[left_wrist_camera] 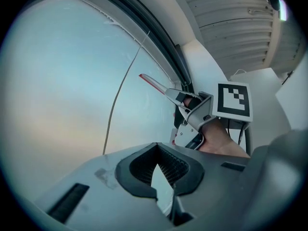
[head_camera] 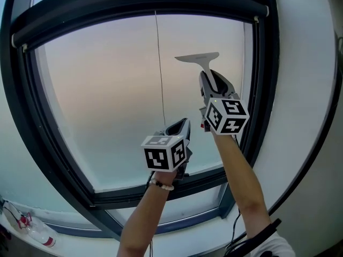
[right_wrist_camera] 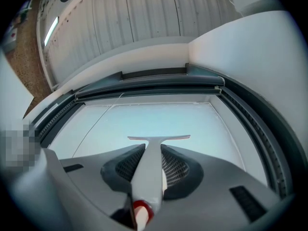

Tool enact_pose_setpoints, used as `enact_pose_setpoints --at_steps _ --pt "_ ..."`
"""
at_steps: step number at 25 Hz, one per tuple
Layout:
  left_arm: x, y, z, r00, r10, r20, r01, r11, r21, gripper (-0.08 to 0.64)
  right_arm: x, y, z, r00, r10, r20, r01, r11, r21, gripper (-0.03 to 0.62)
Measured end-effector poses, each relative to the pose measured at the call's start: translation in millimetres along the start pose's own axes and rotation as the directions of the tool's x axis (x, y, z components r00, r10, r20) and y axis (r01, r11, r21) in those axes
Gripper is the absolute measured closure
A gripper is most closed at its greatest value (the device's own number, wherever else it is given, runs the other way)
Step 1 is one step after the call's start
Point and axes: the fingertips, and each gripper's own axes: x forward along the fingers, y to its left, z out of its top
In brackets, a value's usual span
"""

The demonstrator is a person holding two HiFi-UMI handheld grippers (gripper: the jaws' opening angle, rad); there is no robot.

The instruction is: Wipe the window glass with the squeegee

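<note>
Looking at a large window from indoors, through a wide, curved lens. My right tongs [head_camera: 213,82] are raised toward the upper right part of the window glass [head_camera: 102,90], clamped on the pale handle of the squeegee [head_camera: 199,58]. The handle runs up between the jaws, and its crossbar blade sits level above them. From the left gripper view the blade seems to lie on or just off the pane; I cannot tell whether it truly touches.

My left tongs [head_camera: 182,124] hang lower, near the middle of the pane's lower part, with their tips drawn together on nothing and only glass visible beyond.

A thin blind cord [head_camera: 161,63] drops down the glass just left of the blade, from a dark roller housing [head_camera: 139,3] across the top. A dark window frame [head_camera: 134,195] surrounds the pane.

I judge the step in hand to be a stroke on the right-hand strip of glass. To do it well I would keep the blade's whole edge flat to the pane, pull it in one steady line with even pressure, hold the grip firm so the handle does not twist, and steer clear of the cord — it could snag a blade corner. The left tongs should stay out of the stroke's path.

One container is in view: a clear plastic bottle [head_camera: 40,234] with a red band, on the sill at the far lower left, well apart from both tongs (it is too small for me to tell whether anything is in it).
</note>
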Motion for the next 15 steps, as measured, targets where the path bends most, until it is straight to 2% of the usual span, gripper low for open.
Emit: enact_pose_setpoints --at_steps 15 --pt "-22 18 -78 0.995 0.04 -0.093 -0.046 0.996 -0.073 0.56 -77 10 -93 0.994 -0.023 -0.111 0.022 1.0 -0.007 0.508"
